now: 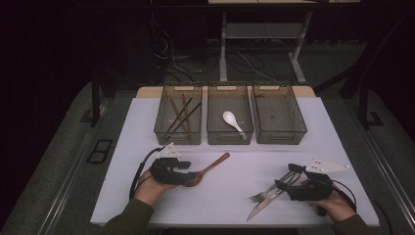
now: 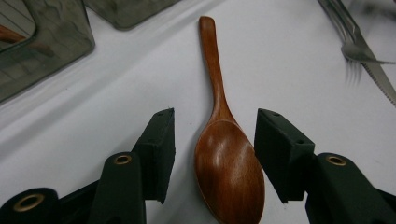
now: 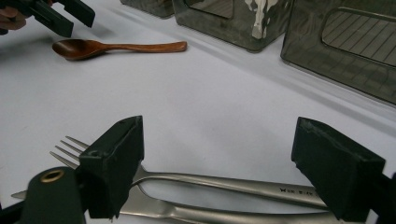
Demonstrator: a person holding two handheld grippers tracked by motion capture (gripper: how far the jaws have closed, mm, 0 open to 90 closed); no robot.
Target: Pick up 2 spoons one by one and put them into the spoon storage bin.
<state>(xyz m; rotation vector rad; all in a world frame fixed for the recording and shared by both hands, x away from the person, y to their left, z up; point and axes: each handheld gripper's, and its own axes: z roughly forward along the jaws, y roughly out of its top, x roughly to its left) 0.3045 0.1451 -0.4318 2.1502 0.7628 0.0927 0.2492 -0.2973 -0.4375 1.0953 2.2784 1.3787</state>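
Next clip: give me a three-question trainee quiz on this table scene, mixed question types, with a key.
1. True or false: the left gripper has its jaws on either side of the brown wooden spoon.
2. Which of the three grey translucent bins holds the white ceramic spoon: A left, B middle, C right?
3. Name the two pieces of cutlery lying between the right gripper's jaws.

Key:
1. True; no pad touches it.
2. B, the middle bin.
3. The steel fork and the steel table knife.
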